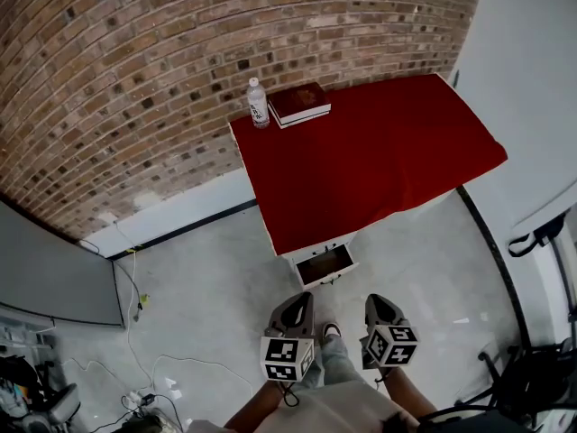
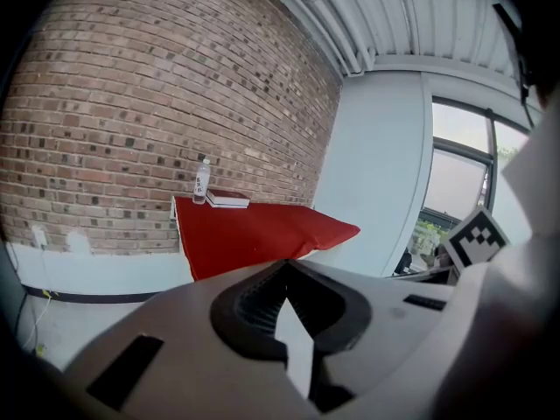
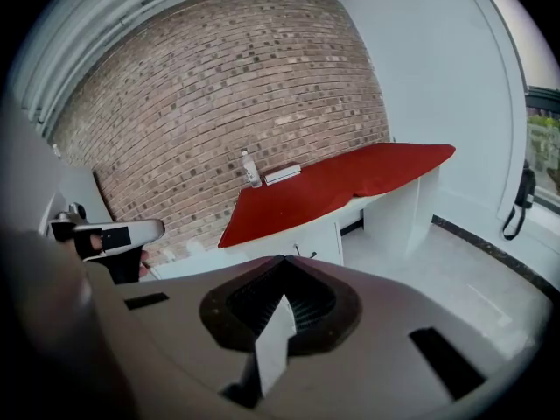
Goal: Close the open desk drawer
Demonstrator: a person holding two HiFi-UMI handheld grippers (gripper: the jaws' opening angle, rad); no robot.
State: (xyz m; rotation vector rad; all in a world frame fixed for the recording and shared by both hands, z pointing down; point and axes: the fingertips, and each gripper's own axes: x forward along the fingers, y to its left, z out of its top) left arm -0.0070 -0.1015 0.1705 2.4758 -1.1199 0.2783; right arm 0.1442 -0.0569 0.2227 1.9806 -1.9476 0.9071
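Observation:
The desk (image 1: pixel 379 165) under a red cloth stands against the brick wall. Its small white drawer (image 1: pixel 325 265) sticks out open at the front left corner, and its inside looks dark. My left gripper (image 1: pixel 301 299) and right gripper (image 1: pixel 378 300) hover side by side over the floor a short way in front of the drawer, touching nothing. Both have their jaws together with nothing between them. In the left gripper view the left gripper (image 2: pixel 286 265) faces the red desk (image 2: pixel 254 230). The right gripper (image 3: pixel 282 259) faces the desk's white front (image 3: pixel 293 234).
A water bottle (image 1: pixel 259 104) and a dark red book (image 1: pixel 299 103) sit at the desk's back left corner. Cables (image 1: pixel 144 368) trail over the floor at the left beside a grey panel (image 1: pixel 54 278). Black equipment (image 1: pixel 541 377) stands at the right.

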